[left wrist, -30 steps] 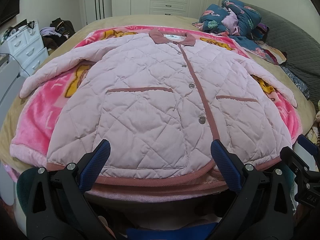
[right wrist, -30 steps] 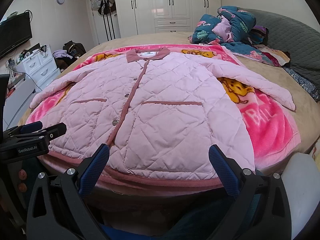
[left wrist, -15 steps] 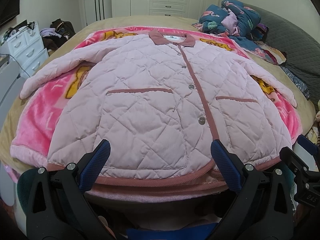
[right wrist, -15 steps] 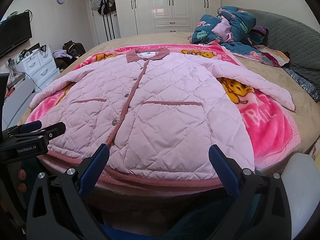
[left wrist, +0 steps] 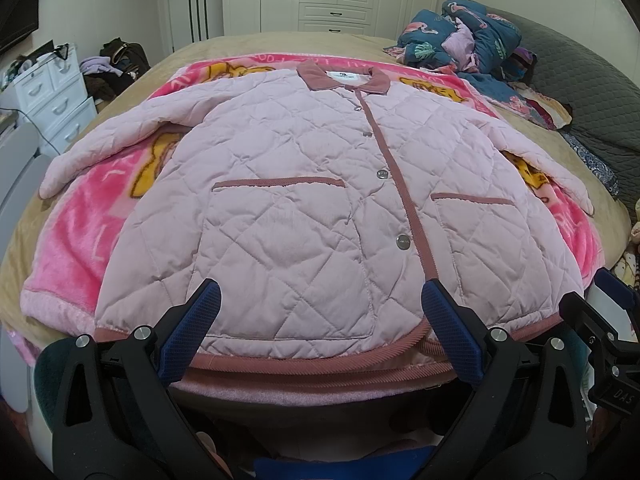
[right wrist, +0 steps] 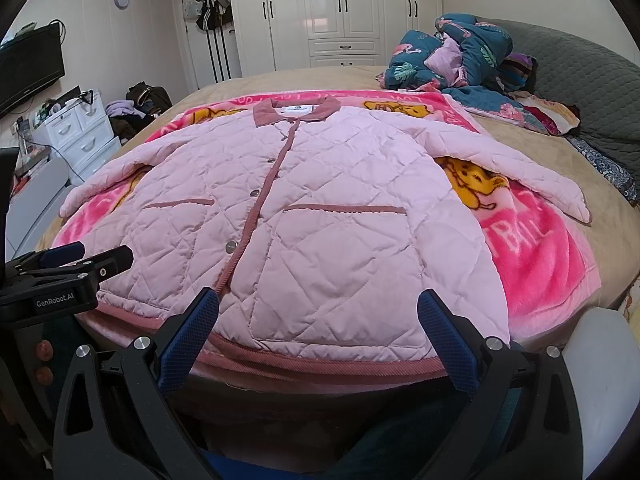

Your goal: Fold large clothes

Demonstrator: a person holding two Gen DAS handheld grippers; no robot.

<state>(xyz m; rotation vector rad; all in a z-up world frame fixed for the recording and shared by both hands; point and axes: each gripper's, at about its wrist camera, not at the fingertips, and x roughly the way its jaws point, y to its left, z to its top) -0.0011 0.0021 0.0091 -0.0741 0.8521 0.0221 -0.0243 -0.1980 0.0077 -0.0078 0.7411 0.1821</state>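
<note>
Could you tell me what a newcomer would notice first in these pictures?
A pale pink quilted jacket lies buttoned and spread flat, sleeves out, on a bright pink cartoon-print fleece blanket across the bed. Both open tools, left and right, hover at its hem.

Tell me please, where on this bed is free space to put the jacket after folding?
Bare tan bedspread lies between the jacket's sleeve and the grey headboard, and beyond the collar toward the wardrobe. The corner with piled bedding is crowded.

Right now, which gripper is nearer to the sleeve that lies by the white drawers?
Left. The left gripper hovers open at the jacket's hem on that sleeve's side; the right gripper, also open, is further toward the other sleeve.
</note>
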